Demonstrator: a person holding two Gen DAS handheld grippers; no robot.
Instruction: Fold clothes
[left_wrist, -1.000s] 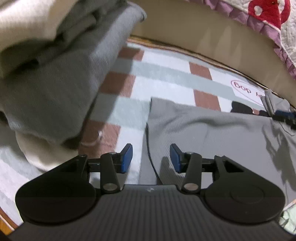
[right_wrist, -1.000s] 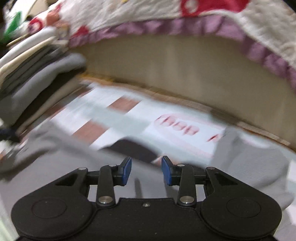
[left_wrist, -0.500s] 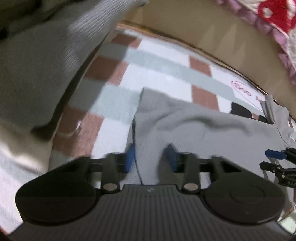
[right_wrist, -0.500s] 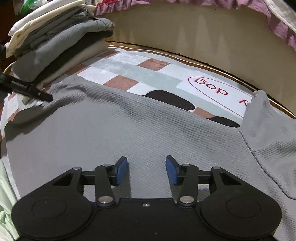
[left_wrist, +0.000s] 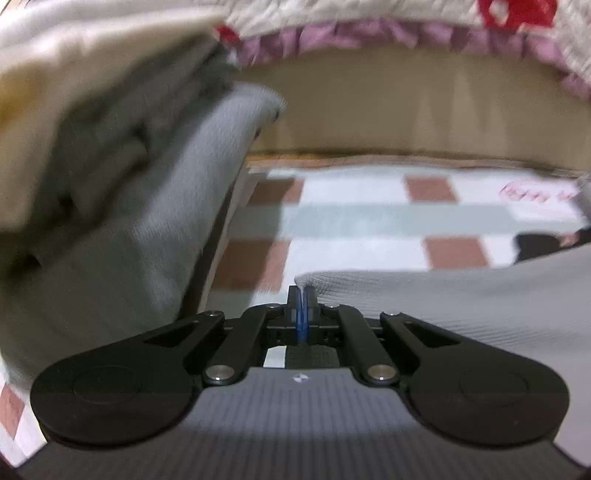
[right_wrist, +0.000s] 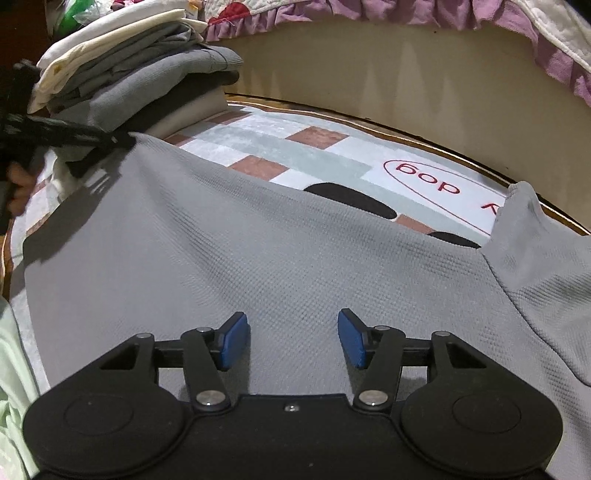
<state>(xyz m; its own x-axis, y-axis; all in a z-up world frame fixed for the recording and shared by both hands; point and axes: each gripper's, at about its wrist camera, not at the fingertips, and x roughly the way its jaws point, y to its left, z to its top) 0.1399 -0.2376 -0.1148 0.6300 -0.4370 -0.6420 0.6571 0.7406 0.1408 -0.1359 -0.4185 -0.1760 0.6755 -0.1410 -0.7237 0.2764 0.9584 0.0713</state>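
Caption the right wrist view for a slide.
Open right gripper hovers over grey shirt; left gripper pinches its far corner.

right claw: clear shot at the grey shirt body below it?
Probably yes. The right claw hangs open directly over the grey shirt, with nothing between its fingers and the fabric. The left claw pinches a far corner, well clear.

We are in a home, likely a bedroom: a white quilted bedspread with a purple ruffled edge (right_wrist: 546, 55) hangs over a beige bed base (right_wrist: 406, 74), beside a checked brown, white and grey-green floor mat (right_wrist: 280, 144) and a stack of folded grey and cream clothes (right_wrist: 140, 74).
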